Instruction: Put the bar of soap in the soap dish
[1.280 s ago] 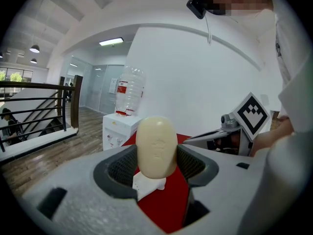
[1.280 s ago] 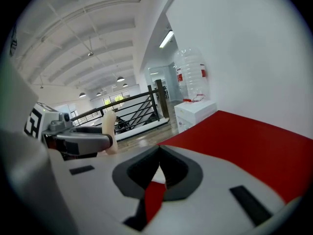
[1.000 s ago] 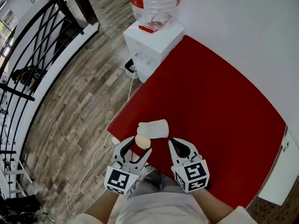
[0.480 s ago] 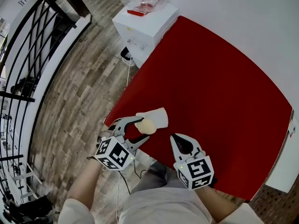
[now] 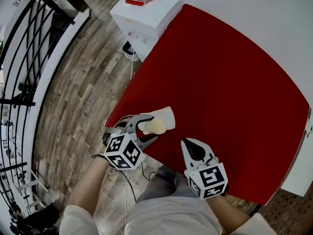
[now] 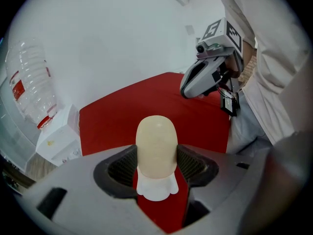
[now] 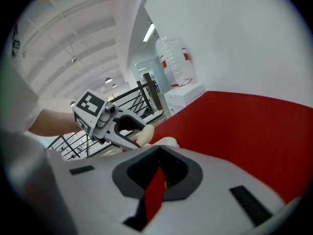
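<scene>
Soap bar (image 6: pixel 155 146), smooth cream oval

A flat red rectangular surface (image 5: pixel 230 82) stands against a plain white wall (image 5: pixel 264 13). At its far left corner is a white box-shaped water dispenser (image 5: pixel 144 13), topped with a clear ribbed plastic bottle with a red label (image 6: pixel 29 89). The floor (image 5: pixel 83 97) is grey-brown wood-effect plank, and a thin white cable (image 5: pixel 132 77) trails across it below the dispenser. A black metal railing (image 5: pixel 19 82) borders the floor on the left. A ceiling strip light (image 7: pixel 149 32) is lit.
</scene>
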Tool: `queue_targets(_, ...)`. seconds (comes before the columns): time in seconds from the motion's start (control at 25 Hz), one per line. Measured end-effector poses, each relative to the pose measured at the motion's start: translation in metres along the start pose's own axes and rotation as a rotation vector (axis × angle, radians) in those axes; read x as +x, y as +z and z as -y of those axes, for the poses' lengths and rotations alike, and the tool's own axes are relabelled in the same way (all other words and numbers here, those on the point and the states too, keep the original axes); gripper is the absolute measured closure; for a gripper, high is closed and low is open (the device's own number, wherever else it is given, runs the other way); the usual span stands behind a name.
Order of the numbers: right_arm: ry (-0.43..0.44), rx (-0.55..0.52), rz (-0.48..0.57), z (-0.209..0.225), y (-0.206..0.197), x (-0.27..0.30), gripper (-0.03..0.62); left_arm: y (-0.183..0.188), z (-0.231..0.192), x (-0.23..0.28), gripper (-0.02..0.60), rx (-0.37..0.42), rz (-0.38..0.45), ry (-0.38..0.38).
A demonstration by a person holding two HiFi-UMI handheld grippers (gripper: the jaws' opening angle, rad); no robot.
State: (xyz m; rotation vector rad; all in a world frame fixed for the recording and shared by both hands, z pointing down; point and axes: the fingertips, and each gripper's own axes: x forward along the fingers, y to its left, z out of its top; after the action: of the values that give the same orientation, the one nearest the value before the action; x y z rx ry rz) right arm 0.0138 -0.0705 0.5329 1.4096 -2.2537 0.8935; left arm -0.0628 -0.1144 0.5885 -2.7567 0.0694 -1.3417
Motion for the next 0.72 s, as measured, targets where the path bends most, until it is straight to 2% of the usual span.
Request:
queue_targets(0.44, -0.032, 0.032, -0.003, 0.02, -0.009, 0.007, 0.589, -0.017, -0.003, 0.032, 0.321, -0.042, -0.034, -0.057)
queue_targets(0.72, -0.02, 0.053, -0.011, 0.016, -0.013, 0.006, 0.589, -0.024, -0.003, 0.039, 0.321, -0.031, -0.06, -0.084)
